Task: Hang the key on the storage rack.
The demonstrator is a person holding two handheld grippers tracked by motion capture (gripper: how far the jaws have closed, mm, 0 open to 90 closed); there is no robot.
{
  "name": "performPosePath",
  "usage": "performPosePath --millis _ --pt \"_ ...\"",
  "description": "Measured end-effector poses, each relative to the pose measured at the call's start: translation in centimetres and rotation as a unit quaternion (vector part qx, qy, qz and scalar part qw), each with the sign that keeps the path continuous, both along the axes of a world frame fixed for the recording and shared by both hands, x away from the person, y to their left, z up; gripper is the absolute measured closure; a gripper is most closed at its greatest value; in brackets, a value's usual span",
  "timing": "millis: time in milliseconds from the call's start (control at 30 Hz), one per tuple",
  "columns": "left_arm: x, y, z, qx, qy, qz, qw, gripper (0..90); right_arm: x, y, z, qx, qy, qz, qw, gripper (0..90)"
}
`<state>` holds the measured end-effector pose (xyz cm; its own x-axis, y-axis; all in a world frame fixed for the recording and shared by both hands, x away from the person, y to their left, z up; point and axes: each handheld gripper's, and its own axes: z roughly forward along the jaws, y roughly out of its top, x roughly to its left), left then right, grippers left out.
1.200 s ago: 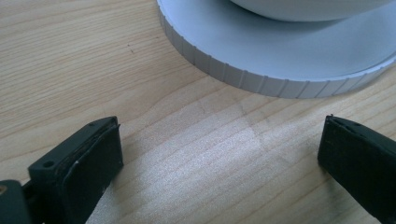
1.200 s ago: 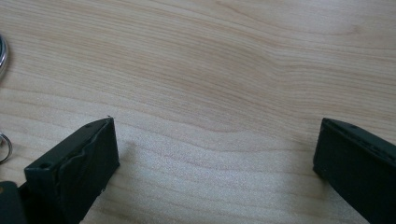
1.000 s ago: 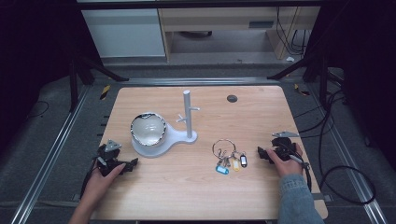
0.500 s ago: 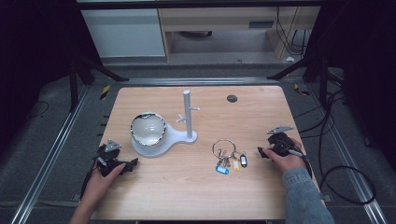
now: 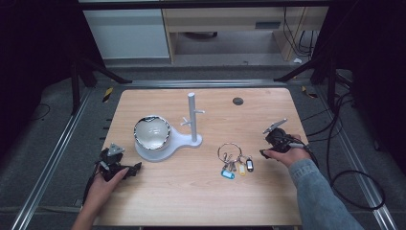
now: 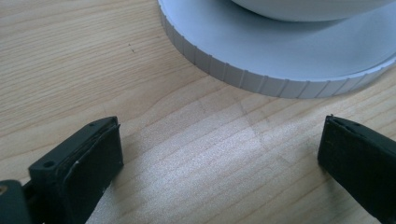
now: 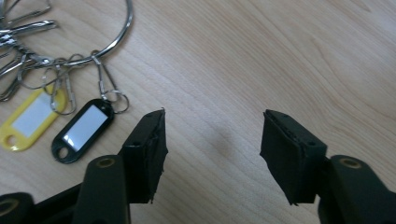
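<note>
Pale wood-grain bench (image 5: 201, 191), white ribbed stand (image 5: 165, 146), silver key ring (image 7: 100, 44), yellow tag (image 7: 28, 119), black tag (image 7: 81, 130), black claws

One stand (image 5: 191, 139), one bowl (image 5: 152, 133), one keyring (image 5: 229, 152)

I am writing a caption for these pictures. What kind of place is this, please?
Probably a lab or workshop set up for recording handling tasks: a wooden table on a metal frame in a dark room, loose cables on the floor, and a handheld gripper in each hand.
</note>
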<state>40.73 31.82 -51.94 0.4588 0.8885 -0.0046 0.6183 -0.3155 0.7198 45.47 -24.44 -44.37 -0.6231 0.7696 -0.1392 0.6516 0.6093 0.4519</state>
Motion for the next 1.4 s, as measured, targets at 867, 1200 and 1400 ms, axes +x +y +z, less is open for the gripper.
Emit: performPosePath --millis 867,1200,1400 --pt "0.0 0.0 0.0 0.001 0.001 -0.001 1.0000 0.0 1.2 5.5 1.0 -0.034 0.079 0.115 0.9896 76.3" --pt "0.0 0.0 0.0 0.001 0.001 -0.001 1.0000 0.0 1.9 7.8 -0.7 -0.052 0.098 0.132 0.9849 76.9" --pt "0.0 0.0 0.0 0.001 0.001 -0.001 1.0000 0.0 2.2 8.4 -1.5 -0.062 0.107 0.139 0.9825 76.5"
